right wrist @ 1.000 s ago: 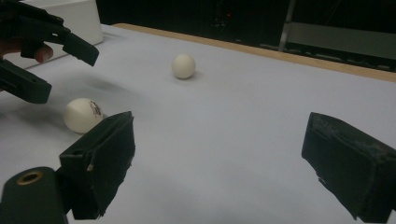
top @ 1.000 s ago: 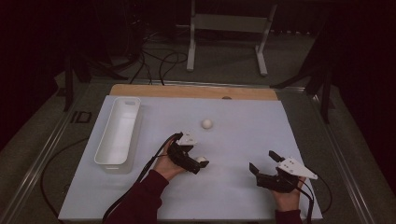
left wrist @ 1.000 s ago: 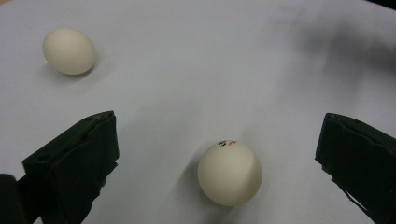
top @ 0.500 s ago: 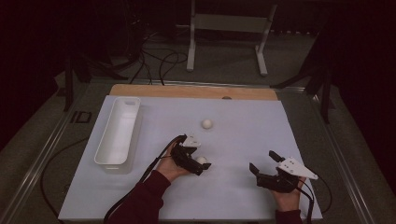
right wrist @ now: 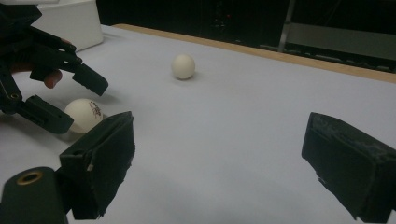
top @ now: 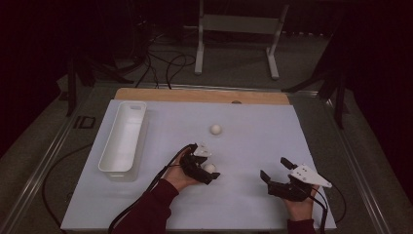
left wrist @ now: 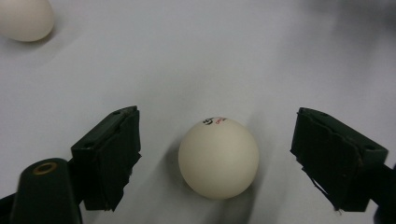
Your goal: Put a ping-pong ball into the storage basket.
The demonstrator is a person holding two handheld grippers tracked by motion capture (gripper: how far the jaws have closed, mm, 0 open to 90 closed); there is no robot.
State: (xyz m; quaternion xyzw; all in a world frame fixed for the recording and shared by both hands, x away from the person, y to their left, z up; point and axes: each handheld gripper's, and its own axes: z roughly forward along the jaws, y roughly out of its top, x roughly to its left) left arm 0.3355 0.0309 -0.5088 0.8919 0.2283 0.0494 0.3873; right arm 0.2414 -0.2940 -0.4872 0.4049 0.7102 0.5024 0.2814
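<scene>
Two white balls lie on the white table sheet. The near ball [top: 210, 167] [left wrist: 218, 157] [right wrist: 84, 114], with a small red and black mark, sits between the jaws of my left gripper [top: 209, 165] [left wrist: 217, 116]. The jaws have just been closing, but a gap still shows on each side of the ball and the pads do not touch it. The far ball [top: 215, 129] [left wrist: 25, 18] [right wrist: 183, 66] rests alone farther back. My right gripper [top: 273, 167] [right wrist: 222, 126] is open at the front right, with nothing between its pads.
A long white tray [top: 139, 105] [right wrist: 70, 23] stands along the left side of the sheet. A wooden strip [top: 199, 96] borders the back edge. Beyond it are a metal stand [top: 238, 24] and cables on the floor.
My left gripper has shifted slightly and its jaws have narrowed around the near ball. The right gripper and the far ball have stayed where they were.
</scene>
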